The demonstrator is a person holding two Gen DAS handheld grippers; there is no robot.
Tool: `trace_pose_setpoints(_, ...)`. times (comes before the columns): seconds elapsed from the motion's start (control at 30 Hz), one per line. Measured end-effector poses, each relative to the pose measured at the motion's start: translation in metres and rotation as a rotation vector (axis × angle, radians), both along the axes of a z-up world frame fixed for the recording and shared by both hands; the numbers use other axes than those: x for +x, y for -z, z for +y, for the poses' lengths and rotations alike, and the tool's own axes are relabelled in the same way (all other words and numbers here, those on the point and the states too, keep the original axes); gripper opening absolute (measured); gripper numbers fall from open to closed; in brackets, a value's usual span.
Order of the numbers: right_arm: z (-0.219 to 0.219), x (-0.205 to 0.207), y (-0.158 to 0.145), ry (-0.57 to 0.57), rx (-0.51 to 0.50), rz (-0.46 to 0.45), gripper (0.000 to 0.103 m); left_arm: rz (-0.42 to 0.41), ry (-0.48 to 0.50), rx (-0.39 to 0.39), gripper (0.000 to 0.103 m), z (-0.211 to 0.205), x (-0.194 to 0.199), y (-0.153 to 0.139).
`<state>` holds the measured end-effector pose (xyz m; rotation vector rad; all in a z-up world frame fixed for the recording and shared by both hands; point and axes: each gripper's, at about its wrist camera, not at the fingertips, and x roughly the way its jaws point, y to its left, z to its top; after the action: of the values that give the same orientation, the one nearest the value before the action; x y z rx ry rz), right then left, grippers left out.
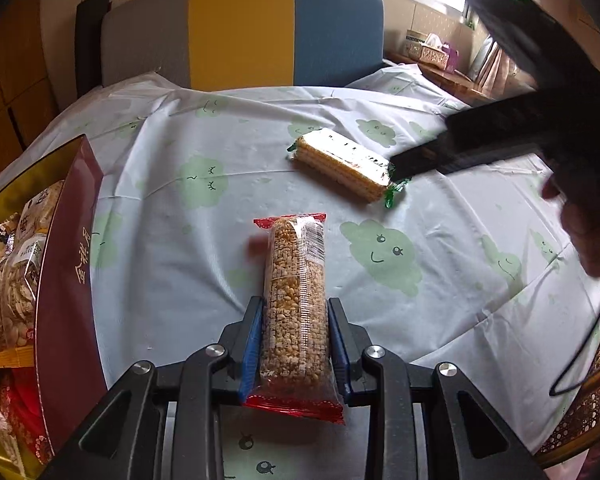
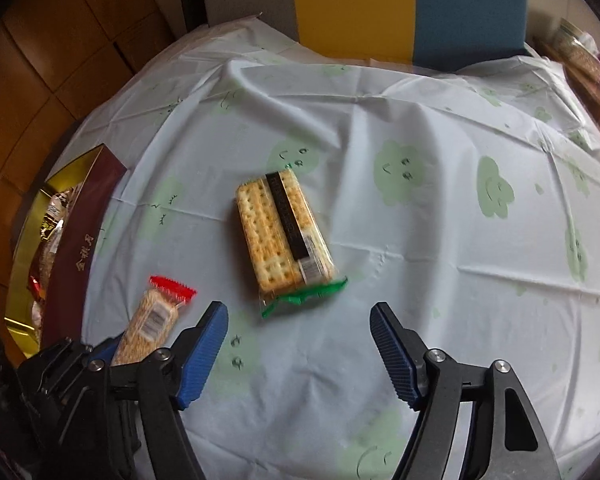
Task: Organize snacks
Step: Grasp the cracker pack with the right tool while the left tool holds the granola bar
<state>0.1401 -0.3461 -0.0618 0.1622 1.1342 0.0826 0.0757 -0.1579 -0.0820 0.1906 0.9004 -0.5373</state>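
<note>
Clamped between the blue pads of the left gripper [image 1: 294, 344], a grain bar [image 1: 294, 300] in a red-ended wrapper points out over the cloud-print tablecloth [image 1: 440, 320]. Further off, a cracker pack [image 2: 284, 232] lies flat, apart from the maroon snack box [image 1: 66, 280] at left; the right gripper [image 2: 300, 354] hovers just short of it, jaws spread wide with nothing between them

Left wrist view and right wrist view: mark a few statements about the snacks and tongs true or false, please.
1. The left tongs are clamped on the grain bar. True.
2. The right tongs hold the cracker pack. False: they are open, with the pack lying on the tablecloth ahead.
3. The maroon box is empty. False: it holds snack packets.
4. The box sits left of the grain bar. True.
</note>
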Motion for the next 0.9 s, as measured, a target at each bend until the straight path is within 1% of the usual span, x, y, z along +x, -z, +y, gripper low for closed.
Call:
trace_pose_setpoints(0.1,0.01,0.022,0.002,-0.031,-0.035,0.007,0.079,-0.02,0.001,0.004,0.031,-0.001,-0.004,0.001)
trace_pose_setpoints(0.2,0.019,0.042,0.009,-0.068,-0.084,0.038,0.079,-0.023,-0.001,0.0,0.031,0.0,-0.007,0.0)
trace_pose_setpoints(0.33,0.026,0.058,0.021,-0.082,-0.129,0.068,0.079,-0.019,-0.006,-0.012,0.031,0.001,-0.011,-0.002)
trace_pose_setpoints(0.4,0.028,0.061,0.024,-0.084,-0.142,0.063,0.079,-0.02,-0.006,-0.015,0.031,0.001,-0.012,-0.002)
trace_pose_setpoints(0.43,0.029,0.061,0.025,-0.087,-0.147,0.065,0.073,-0.019,-0.006,-0.017,0.031,0.001,-0.011,-0.002)
trace_pose_setpoints(0.47,0.03,0.061,0.027,-0.092,-0.155,0.073,0.056,-0.018,-0.007,-0.019,0.031,0.002,-0.012,-0.002)
trace_pose_setpoints(0.5,0.031,0.06,0.028,-0.098,-0.169,0.073,0.052,-0.018,-0.007,-0.02,0.031,0.002,-0.011,-0.002)
trace_pose_setpoints(0.57,0.033,0.055,0.027,-0.104,-0.178,0.068,0.05,-0.018,-0.008,-0.02,0.031,0.001,-0.01,-0.002)
trace_pose_setpoints(0.7,0.03,0.033,0.026,-0.122,-0.161,0.087,0.05,-0.02,-0.011,-0.02,0.031,0.002,-0.011,-0.002)
trace_pose_setpoints(0.8,0.022,0.006,0.03,-0.132,-0.101,0.134,0.05,-0.02,-0.015,-0.018,0.031,0.001,-0.011,-0.002)
trace_pose_setpoints(0.9,0.015,-0.017,0.031,-0.126,-0.095,0.153,0.05,-0.023,-0.021,-0.015,0.031,0.001,-0.012,-0.002)
